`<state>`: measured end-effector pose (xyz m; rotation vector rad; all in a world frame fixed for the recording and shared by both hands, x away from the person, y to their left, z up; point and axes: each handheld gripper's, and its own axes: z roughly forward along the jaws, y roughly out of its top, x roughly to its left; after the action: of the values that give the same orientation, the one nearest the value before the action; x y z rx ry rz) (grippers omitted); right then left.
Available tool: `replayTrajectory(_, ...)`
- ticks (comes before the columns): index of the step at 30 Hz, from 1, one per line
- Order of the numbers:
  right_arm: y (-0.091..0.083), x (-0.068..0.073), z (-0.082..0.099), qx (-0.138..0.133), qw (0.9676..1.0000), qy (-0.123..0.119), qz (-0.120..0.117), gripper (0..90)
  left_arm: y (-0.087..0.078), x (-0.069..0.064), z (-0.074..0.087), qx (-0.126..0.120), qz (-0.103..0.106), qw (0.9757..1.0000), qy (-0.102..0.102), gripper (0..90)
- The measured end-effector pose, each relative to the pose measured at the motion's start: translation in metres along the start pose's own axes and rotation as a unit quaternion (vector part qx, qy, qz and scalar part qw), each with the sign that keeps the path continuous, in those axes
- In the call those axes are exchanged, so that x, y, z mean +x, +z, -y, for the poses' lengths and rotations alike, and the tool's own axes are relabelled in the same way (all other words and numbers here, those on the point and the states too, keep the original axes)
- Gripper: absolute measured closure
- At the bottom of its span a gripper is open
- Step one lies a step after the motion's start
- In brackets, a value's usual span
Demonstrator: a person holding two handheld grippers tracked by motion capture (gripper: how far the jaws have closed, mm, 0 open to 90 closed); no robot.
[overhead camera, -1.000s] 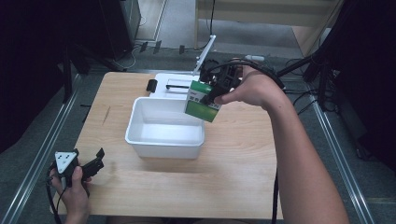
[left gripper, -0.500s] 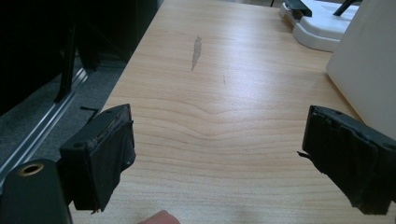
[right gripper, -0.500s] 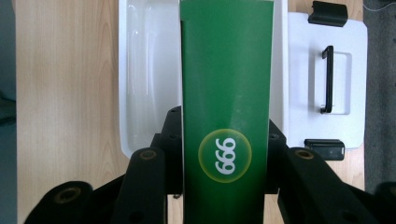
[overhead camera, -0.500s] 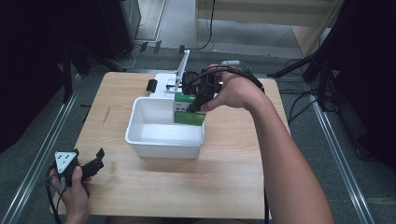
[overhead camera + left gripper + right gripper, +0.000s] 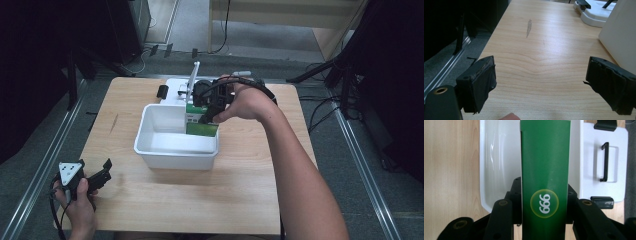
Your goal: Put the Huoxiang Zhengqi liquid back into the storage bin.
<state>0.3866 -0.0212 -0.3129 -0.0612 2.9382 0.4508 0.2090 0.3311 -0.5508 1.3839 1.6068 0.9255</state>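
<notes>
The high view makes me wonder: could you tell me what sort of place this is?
Probably a lab recording station, not a home: a bare wooden table flanked by metal floor rails, with loose cables and dark stands around it.

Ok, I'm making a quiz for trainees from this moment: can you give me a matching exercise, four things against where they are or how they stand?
Things:
1. green cardboard box
2. white rectangular plastic bin
3. left gripper
4. white flat lid with a black handle

States:
A. jaws wide apart, nothing between them, near the table's front left corner
B. on the table beyond the bin
C. clamped in the right gripper, partly inside the bin
D. mid-table

Pairs: 1-C, 2-D, 3-A, 4-B
</notes>
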Motion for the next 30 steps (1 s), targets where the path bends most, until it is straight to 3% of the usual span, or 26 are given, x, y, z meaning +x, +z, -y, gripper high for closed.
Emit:
replayTrajectory(15, 0.051, -0.006, 0.003, 0.023, 0.9995, 0.013, -0.019, 64.7, 0.000, 0.000, 0.000, -0.001, 0.002, 1.0000, -0.003, 10.0)
replayTrajectory(30, 0.086, -0.005, 0.004, 0.055, 0.9978, 0.025, -0.028, 64.3, 0.001, 0.000, 0.000, -0.001, 0.002, 1.0000, -0.003, 10.0)
